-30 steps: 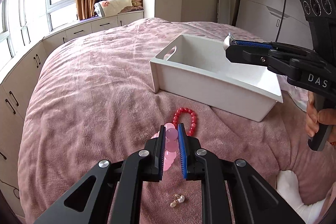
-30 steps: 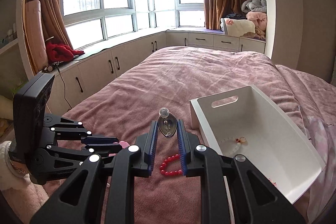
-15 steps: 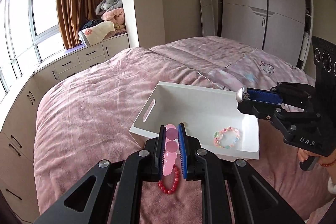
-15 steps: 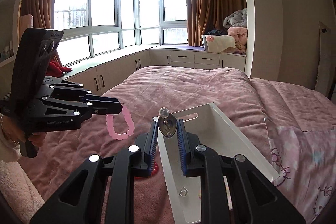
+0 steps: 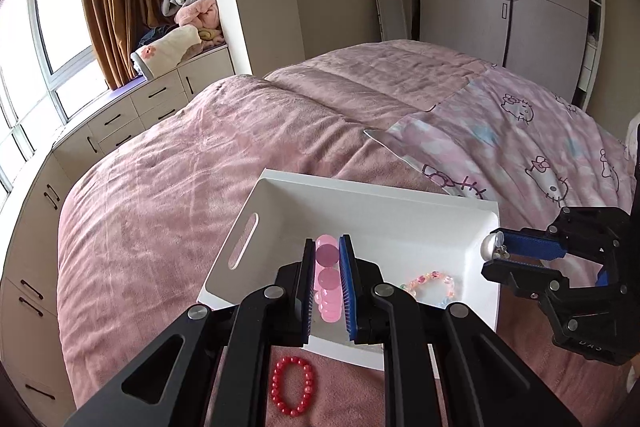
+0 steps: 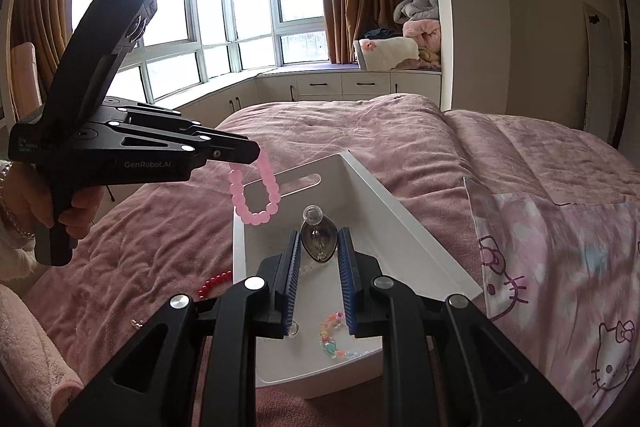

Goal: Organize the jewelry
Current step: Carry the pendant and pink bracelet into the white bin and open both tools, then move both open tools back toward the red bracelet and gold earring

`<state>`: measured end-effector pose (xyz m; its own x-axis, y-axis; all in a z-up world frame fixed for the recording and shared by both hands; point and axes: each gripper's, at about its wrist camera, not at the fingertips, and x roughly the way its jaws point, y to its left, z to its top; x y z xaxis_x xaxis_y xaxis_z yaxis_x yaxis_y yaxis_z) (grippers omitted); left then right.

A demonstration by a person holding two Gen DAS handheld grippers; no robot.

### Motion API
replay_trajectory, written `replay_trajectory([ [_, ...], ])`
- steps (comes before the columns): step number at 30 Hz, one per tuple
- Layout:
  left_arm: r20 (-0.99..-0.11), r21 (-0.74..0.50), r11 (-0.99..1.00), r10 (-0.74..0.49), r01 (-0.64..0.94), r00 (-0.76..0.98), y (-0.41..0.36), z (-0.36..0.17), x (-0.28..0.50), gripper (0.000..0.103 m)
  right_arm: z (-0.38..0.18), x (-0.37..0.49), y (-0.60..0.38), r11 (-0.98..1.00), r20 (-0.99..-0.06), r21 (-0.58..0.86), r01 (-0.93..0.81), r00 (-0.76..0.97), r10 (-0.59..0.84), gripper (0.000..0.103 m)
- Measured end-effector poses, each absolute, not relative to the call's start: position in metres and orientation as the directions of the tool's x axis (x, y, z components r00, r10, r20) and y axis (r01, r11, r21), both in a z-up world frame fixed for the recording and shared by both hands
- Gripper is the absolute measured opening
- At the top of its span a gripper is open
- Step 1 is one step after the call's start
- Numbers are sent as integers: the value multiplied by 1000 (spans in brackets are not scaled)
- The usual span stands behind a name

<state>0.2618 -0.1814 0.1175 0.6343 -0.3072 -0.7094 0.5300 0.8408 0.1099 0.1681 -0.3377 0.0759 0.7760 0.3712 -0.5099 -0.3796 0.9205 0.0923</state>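
Both grippers are now hovering above the white bin (image 5: 440,203), having travelled in from over the bedspread a second ago, when the pink bead bracelet (image 6: 256,187) was still down beside the red bead bracelet (image 5: 292,391).

Left gripper (image 5: 328,267) is reaching in level from the bin's 9 o'clock side, jaws pinching the pink bracelet so its loop is dangling over the bin's handle-slot end. Right gripper (image 6: 319,259) is pointing along the bin from 6 o'clock, jaws clamping a silver teardrop earring with a clear bead (image 6: 318,241) above the bin floor.

Inside the bin, a pastel bead bracelet (image 6: 334,337) is lying at its near end. On the pink bedspread (image 5: 180,187), the red bracelet is lying just outside the bin, at 6 o'clock in the left wrist view.
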Motion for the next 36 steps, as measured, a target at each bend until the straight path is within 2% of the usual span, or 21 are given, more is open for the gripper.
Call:
replay_trajectory([
  [10,-796,71,902,-206,427,569,-200,61,308,17,41,180,-357,914,-560,143,-379,730,390,20],
  [15,-812,90,916,-160,392,561,-200,47,318,19,40,189,-358,911,-564,159,-380,723,400,24],
  [16,-808,103,917,-149,385,571,-201,47,318,21,40,190,-358,911,-564,161,-380,722,401,29],
  [18,-796,125,919,-132,374,591,-200,48,317,40,41,191,-360,910,-565,173,-377,718,405,42],
  [19,-789,130,919,-131,372,600,-199,50,316,41,41,191,-361,909,-564,181,-375,718,408,50],
  [23,-754,170,918,-112,358,647,-196,59,310,58,44,186,-363,911,-549,187,-367,730,407,54],
  [26,-717,175,919,-127,353,685,-188,71,301,78,50,183,-367,912,-521,205,-356,749,409,63],
  [30,-674,203,914,-129,350,728,-173,88,287,82,63,180,-366,908,-491,221,-357,764,420,65],
  [33,-649,211,913,-137,350,748,-157,100,272,92,74,175,-356,903,-470,210,-375,771,429,72],
  [36,-651,182,913,-167,366,740,-136,107,255,93,84,169,-341,896,-449,190,-402,776,444,79],
])
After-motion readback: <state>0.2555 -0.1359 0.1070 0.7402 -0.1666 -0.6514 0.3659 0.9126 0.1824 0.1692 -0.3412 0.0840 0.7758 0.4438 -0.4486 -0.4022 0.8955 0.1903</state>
